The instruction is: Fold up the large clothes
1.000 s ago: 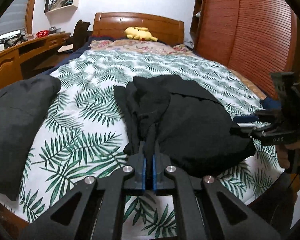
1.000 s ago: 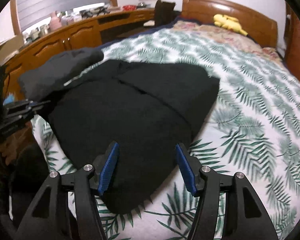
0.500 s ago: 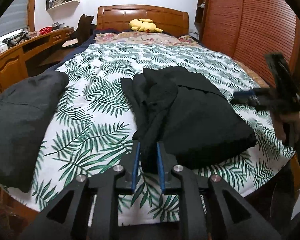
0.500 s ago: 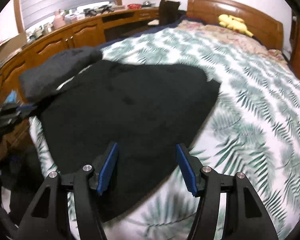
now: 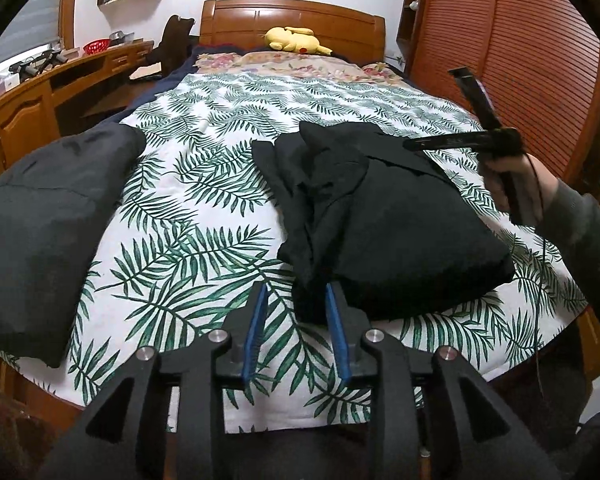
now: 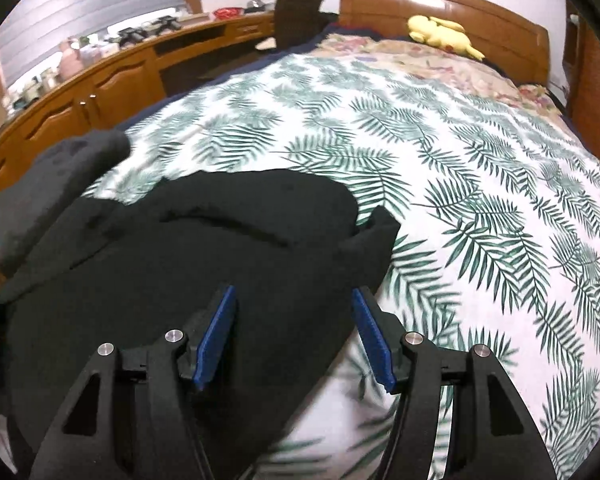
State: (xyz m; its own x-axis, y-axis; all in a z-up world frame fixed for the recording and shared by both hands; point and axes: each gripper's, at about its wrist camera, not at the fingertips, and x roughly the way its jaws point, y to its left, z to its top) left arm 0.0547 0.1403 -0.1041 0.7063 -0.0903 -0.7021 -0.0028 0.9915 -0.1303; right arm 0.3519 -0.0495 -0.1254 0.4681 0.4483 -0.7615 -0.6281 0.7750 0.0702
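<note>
Bed (image 5: 228, 128): fills most of both views, covered by a white spread with green palm leaves; a wooden headboard (image 5: 292, 20) stands at the far end.
Wardrobe (image 5: 512, 44): reddish slatted doors along the right of the left wrist view.
Desk run (image 6: 100, 80): wooden cabinets along the far side of the bed, cluttered on top.
Black garment (image 5: 388, 216): lies bunched on the near part of the bed, partly folded, with a rumpled strip along its left side; its near edge reaches the foot of the spread.
Grey garment (image 5: 48, 216): a darker grey piece lying at the left edge of the bed, well apart from the black one in the left wrist view.
Left gripper (image 5: 296, 324): its jaws have just been opening; the blue pads (image 5: 256, 324) stand slightly apart, with the near tip of the black garment's rumpled strip between them, not pressed.
Right gripper (image 6: 296, 336): jaws stand wide above the black garment, nothing clamped; from the left wrist view it hangs over the garment's right side, held by a hand (image 5: 512, 184) in a grey sleeve.
Yellow plush toy (image 5: 292, 40): lies on the floral pillows by the headboard.
</note>
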